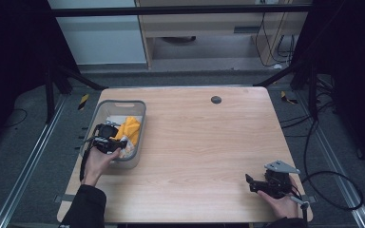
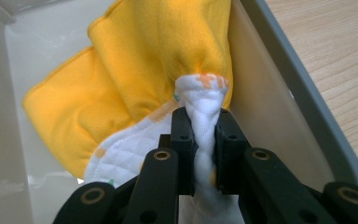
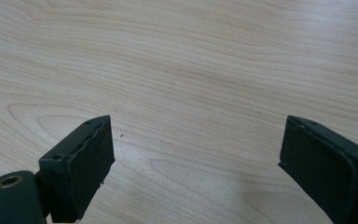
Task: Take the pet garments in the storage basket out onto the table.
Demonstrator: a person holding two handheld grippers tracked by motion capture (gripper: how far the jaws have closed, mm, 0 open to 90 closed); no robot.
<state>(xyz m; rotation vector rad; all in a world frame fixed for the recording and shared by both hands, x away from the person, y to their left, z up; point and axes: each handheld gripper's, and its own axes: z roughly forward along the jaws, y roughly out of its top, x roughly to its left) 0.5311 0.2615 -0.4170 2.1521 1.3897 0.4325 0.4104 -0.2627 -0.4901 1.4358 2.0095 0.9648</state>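
Yellow-and-white cloth in grey bin, pinched by left claw; right claw agape.

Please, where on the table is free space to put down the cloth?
The wooden table is bare between the grey bin and the right gripper. The bin is crowded: the left gripper pinches the yellow and white cloth inside.

White quilted cloth is cut off at the left gripper view's bottom edge; bin floor is mostly hidden by yellow cloth.
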